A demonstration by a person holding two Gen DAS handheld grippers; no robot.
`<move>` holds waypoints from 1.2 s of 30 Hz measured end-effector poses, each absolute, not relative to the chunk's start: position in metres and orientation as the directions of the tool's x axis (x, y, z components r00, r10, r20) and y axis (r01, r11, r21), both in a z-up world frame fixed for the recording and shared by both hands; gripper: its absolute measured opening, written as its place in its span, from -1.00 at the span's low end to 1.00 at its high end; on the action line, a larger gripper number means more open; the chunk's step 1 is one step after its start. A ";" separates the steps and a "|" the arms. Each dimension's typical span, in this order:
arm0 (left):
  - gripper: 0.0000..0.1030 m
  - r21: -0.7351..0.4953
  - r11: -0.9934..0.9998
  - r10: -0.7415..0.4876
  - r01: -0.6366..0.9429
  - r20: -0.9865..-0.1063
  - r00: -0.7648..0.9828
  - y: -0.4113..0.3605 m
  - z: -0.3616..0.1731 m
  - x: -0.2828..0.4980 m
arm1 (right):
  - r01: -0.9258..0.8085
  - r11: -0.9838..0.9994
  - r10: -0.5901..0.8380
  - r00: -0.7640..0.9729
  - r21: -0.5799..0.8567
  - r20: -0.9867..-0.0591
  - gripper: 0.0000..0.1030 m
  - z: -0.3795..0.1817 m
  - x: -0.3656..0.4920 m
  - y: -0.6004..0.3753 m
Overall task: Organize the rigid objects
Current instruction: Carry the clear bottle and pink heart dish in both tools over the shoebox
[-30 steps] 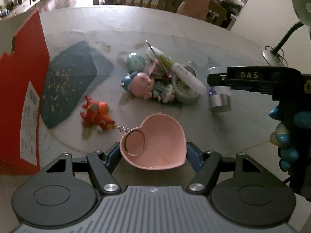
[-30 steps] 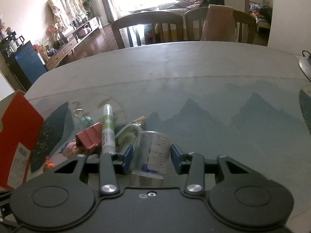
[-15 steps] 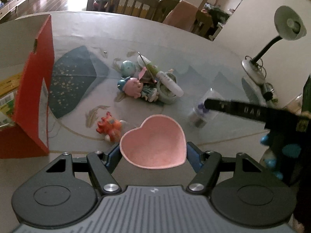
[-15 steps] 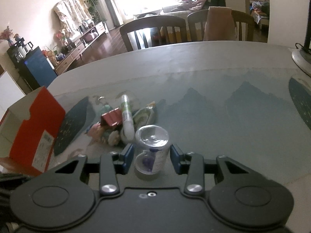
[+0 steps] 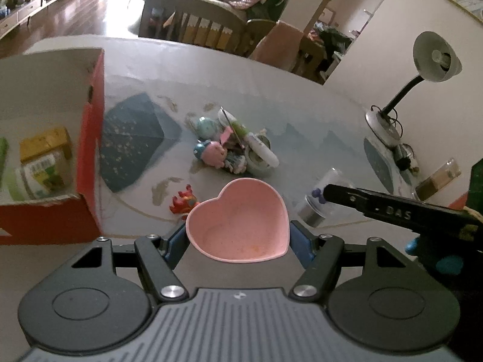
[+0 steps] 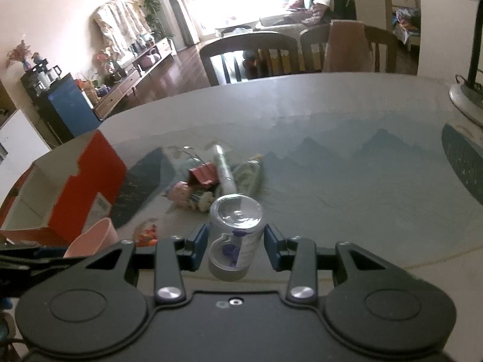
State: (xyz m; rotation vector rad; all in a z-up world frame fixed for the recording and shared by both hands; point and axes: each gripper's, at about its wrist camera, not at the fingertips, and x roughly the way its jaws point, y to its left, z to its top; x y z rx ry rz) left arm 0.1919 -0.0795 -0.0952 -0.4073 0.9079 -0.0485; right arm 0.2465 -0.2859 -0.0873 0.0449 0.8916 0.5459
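Sunlit living-room furniture and wooden chairs stand behind a round bench (image 5: 302, 96) covered with a grey-blue mountain-print cloth. Above it, the left hand-held gripper (image 5: 238, 236) clamps a pink heart-shaped plastic dish (image 5: 238, 226) by its two sides, held clear of the surface. The right hand-held gripper (image 6: 235, 239) grips a small clear cylindrical jar with purple pieces inside (image 6: 235, 238), also lifted. To the left sits an open red cardboard box (image 5: 90, 150) already holding a yellow-green packet (image 5: 45, 163) (other contents are hard to make out). Sorting looks partly done: both carried items likely go into the box next. Left on the bench are an orange toy keychain figure (image 5: 184, 203) and a heap of small toys, a marker pen and a tape roll (image 5: 235, 147).
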 end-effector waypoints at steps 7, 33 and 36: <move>0.37 -0.347 0.930 -0.191 -0.117 -0.733 0.653 -0.061 -0.075 0.184 | -0.476 0.847 0.484 0.509 0.236 -0.712 -0.23 -0.059 0.229 -0.265; 0.38 -0.271 0.952 -0.084 -0.142 -0.679 0.730 0.080 -0.021 0.141 | -0.593 0.788 0.544 0.545 0.166 -0.638 -0.23 0.002 0.191 -0.123; 0.38 -0.262 0.952 -0.069 -0.156 -0.683 0.727 0.096 -0.021 0.137 | -0.599 0.784 0.547 0.540 0.165 -0.639 -0.23 0.002 0.188 -0.105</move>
